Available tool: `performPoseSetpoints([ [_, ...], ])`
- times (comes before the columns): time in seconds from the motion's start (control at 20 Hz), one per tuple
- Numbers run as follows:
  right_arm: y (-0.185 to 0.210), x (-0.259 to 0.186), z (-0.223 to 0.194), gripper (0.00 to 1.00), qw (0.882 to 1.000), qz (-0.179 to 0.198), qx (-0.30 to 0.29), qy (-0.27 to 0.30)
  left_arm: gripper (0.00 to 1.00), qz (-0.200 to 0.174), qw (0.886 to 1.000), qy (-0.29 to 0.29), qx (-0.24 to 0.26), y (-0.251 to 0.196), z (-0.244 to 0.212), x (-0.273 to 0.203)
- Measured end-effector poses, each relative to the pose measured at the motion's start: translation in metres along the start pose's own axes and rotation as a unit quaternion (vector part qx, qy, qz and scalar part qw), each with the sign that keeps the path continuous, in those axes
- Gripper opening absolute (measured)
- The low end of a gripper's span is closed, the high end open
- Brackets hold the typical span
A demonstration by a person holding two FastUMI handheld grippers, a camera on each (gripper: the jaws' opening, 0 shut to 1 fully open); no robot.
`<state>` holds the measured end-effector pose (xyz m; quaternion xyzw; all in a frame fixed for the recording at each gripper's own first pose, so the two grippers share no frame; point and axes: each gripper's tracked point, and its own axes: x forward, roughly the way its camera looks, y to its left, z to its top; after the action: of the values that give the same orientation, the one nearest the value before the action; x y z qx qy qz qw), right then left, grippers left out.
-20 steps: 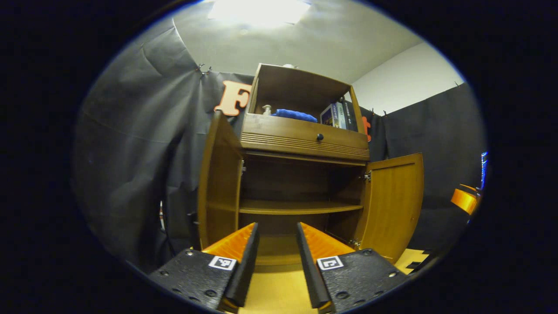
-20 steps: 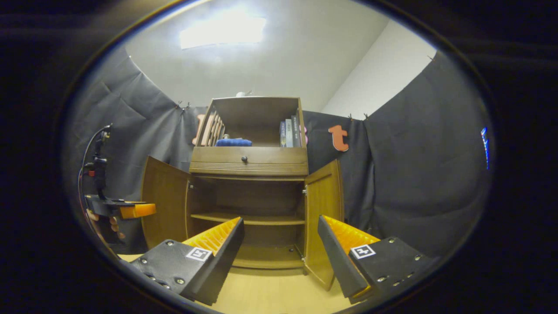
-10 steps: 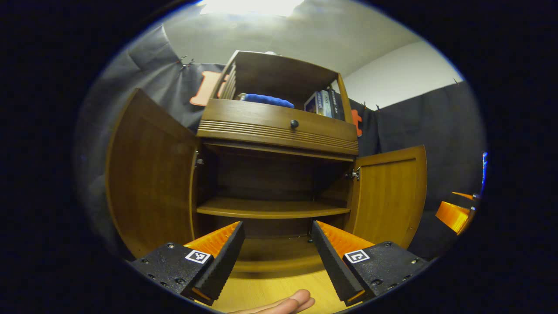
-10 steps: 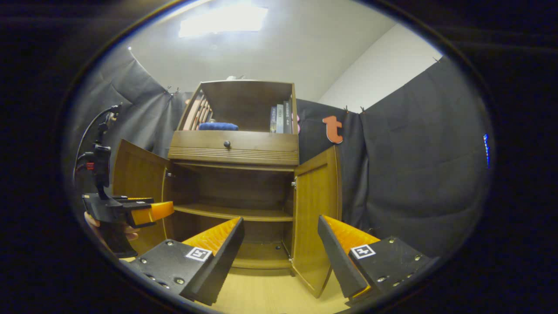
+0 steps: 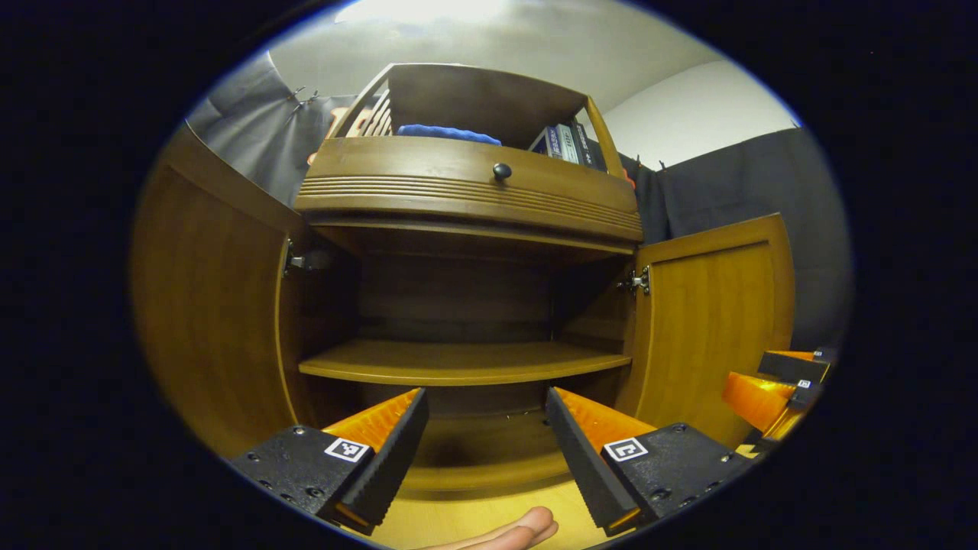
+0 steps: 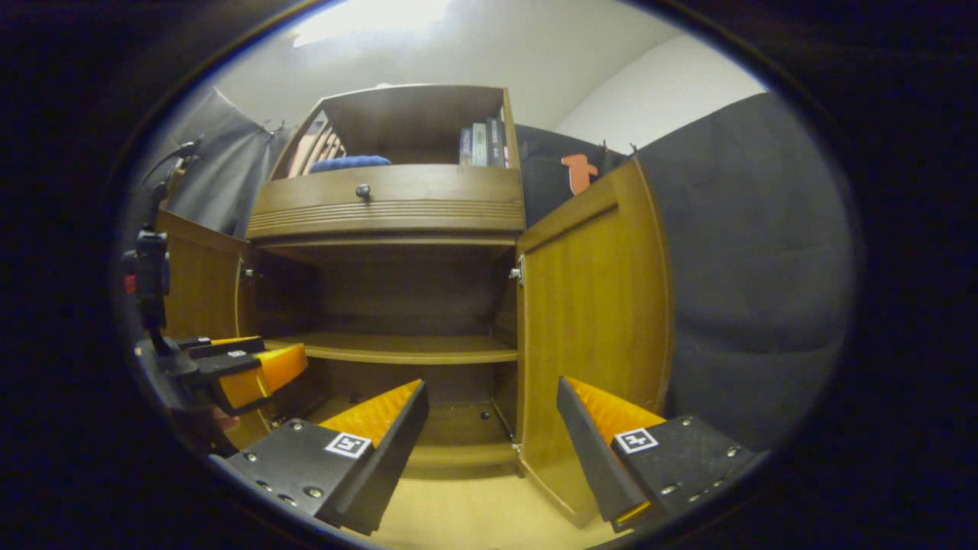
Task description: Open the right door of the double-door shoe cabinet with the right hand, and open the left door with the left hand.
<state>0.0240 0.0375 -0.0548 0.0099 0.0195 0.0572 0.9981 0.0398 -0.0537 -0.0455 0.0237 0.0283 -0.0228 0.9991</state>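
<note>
Shoe cabinet looms closer than a second ago, glossy brown wood, left door and right door both swung wide at frame sides, curved shelf bare, left tongs and right tongs gaping, holding nothing, fingertip cut off at bottom

Both grippers — left gripper, right gripper — moved closer to the cabinet (fingers spread).
</note>
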Motion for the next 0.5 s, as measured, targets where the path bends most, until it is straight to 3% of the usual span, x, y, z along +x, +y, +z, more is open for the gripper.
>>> performPoseSetpoints([
  [0.1,0.012,0.008,-0.003,0.97,1.0,0.012,0.007,0.001,0.93,0.013,1.0,0.02,0.014,0.008,-0.011,0.006],
  [0.25,0.033,0.014,-0.002,1.0,0.999,0.034,0.027,-0.014,0.94,0.025,1.0,0.002,0.013,0.015,0.002,0.006],
  [0.45,0.041,0.009,-0.005,0.96,0.997,0.026,0.066,-0.019,0.93,0.015,1.0,-0.007,0.011,0.011,0.009,-0.002],
  [0.5,0.048,0.009,-0.006,1.0,0.997,0.031,0.062,-0.017,0.94,0.019,1.0,-0.006,0.008,0.013,0.01,-0.005],
])
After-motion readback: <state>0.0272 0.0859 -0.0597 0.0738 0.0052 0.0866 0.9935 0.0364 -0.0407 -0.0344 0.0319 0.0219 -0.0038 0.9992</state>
